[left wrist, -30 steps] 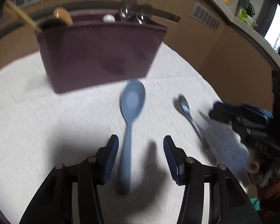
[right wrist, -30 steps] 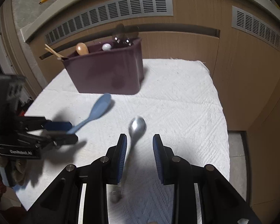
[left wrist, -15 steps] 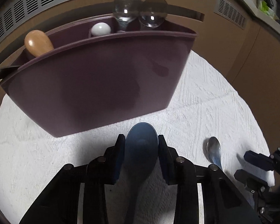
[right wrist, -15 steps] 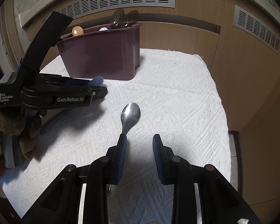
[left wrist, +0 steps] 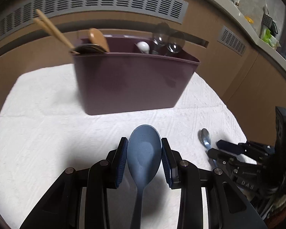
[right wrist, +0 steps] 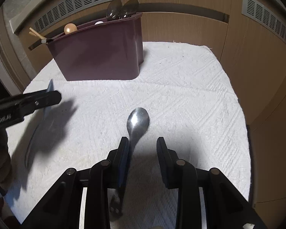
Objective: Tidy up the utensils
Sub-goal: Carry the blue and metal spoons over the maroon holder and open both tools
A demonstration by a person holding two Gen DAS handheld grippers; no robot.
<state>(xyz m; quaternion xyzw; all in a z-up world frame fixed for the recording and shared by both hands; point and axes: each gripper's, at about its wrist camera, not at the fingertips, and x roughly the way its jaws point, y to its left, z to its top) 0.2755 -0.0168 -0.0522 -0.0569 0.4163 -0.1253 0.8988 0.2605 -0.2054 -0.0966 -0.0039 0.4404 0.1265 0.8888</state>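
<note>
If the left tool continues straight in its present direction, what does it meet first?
Probably the white cloth in front of the purple caddy, though depth is unclear; the left tool grips the blue spoon.

A utensil caddy (left wrist: 131, 84) stood at the far side of the cloth-covered worktop (left wrist: 47, 126), in front of a cabinet wall with vent grilles (left wrist: 97, 2). Inside it, chopsticks (left wrist: 53, 30) and a wooden spoon (left wrist: 98, 39) leaned at the left end, two metal spoons (left wrist: 167, 38) rose at the right, and a small round-headed utensil (left wrist: 143, 46) sat between them. Nearer the camera, a plastic spoon (left wrist: 144, 156) sat bowl-forward between the pads of the left tongs (left wrist: 144, 159), clear of the cloth. To its right a metal spoon (right wrist: 138, 122) lay on the cloth, its handle running back between the opening right tongs (right wrist: 143, 152), beside the left finger.
</note>
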